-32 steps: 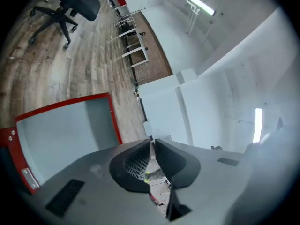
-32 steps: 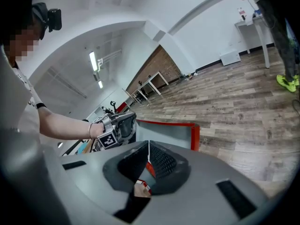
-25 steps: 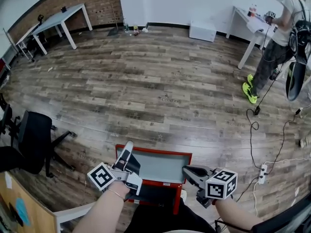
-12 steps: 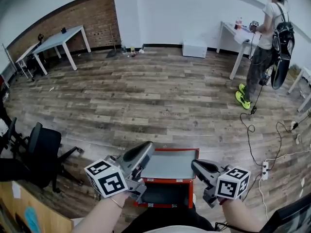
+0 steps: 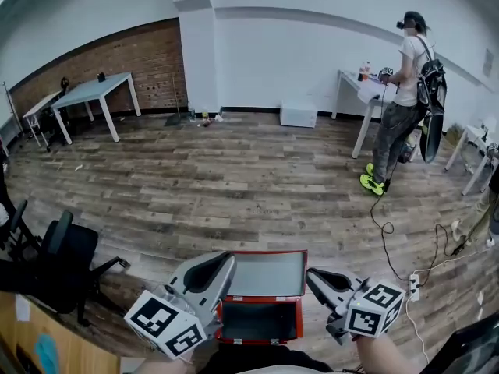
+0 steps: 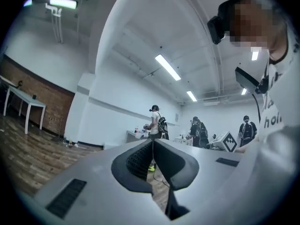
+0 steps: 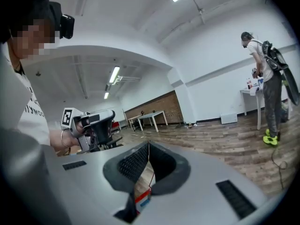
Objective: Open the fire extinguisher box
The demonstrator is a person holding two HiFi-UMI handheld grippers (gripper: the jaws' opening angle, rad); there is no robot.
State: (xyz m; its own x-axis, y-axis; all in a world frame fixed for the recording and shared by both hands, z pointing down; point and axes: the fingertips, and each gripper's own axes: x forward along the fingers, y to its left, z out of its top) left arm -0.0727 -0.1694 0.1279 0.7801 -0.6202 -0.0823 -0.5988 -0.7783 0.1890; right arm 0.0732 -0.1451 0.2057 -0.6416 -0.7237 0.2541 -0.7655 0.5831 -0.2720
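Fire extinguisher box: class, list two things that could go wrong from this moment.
The raised lid may drop shut, since neither the left gripper nor the right gripper holds it. The power strip and its cable, on the floor right of the box, could trip someone.

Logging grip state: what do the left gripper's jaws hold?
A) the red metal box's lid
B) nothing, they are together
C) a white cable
B: the left gripper has its jaws together with nothing between them, pointing away from the red metal box.
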